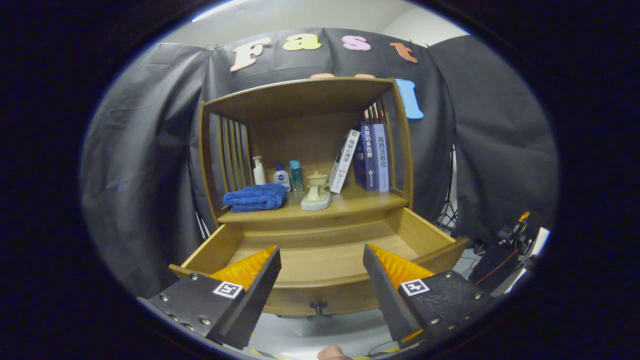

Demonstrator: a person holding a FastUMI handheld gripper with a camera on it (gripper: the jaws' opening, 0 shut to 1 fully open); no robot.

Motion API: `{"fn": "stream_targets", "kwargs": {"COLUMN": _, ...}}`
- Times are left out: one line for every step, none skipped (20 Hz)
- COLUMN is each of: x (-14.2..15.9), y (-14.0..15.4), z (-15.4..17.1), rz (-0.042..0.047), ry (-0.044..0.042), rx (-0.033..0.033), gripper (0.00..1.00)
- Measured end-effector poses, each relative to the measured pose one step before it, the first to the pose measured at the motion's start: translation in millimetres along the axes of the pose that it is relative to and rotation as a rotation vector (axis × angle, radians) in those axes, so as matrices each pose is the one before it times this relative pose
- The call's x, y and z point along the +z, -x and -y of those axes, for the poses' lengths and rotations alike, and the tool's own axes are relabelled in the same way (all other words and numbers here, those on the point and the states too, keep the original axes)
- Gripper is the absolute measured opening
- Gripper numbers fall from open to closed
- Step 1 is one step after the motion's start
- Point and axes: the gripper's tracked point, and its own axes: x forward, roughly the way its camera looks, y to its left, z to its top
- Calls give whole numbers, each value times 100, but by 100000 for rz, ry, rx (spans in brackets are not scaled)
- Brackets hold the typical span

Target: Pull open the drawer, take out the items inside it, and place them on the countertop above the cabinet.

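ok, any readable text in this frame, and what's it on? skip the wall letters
"路西法效应": spine of the pale blue book.
"贪婪的多巴胺": spine of the dark blue book, less sharp.
White book: spine print too blurred to read.
Bottles: print too small to read.
Tongs, open above the open drawer, holding nothing: square coded markers, no words.

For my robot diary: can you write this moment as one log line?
drawer: pulled open | tongs: open, holding nothing, above drawer front | towel: on countertop
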Motion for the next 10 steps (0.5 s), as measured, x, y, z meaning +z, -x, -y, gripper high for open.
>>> {"fn": "stream_targets", "kwargs": {"x": -1177, "y": -51, "z": 709, "rz": -534, "ry": 1097, "rx": -239, "gripper": 99}}
{"fn": "stream_targets", "kwargs": {"x": -914, "y": -43, "z": 713, "rz": 574, "ry": 972, "rx": -1060, "gripper": 99}}
{"fn": "stream_targets", "kwargs": {"x": -555, "y": -108, "z": 440, "rz": 513, "ry": 62, "rx": -334, "gripper": 99}}
{"fn": "stream_targets", "kwargs": {"x": -814, "y": 87, "z": 13, "rz": 382, "ry": -752, "rx": 411, "gripper": 99}}
{"fn": "stream_targets", "kwargs": {"x": -677, "y": 7, "z": -128, "rz": 174, "ry": -695, "rx": 904, "gripper": 99}}
{"fn": "stream_targets", "kwargs": {"x": -682, "y": -55, "z": -354, "rz": -402, "ry": 403, "rx": 1406, "gripper": 99}}
{"fn": "stream_targets", "kwargs": {"x": -391, "y": 37, "z": -233, "rz": 220, "ry": 1344, "rx": 873, "gripper": 99}}
{"fn": "stream_targets", "kwargs": {"x": -428, "y": 38, "z": -169, "rz": 222, "ry": 1421, "rx": 441, "gripper": 99}}
{"fn": "stream_targets", "kwargs": {"x": -369, "y": -34, "z": -508, "rz": 215, "ry": 893, "rx": 934, "gripper": 99}}
{"fn": "stream_targets", "kwargs": {"x": -535, "y": -73, "z": -680, "rz": -221, "ry": 215, "rx": 1161, "gripper": 99}}
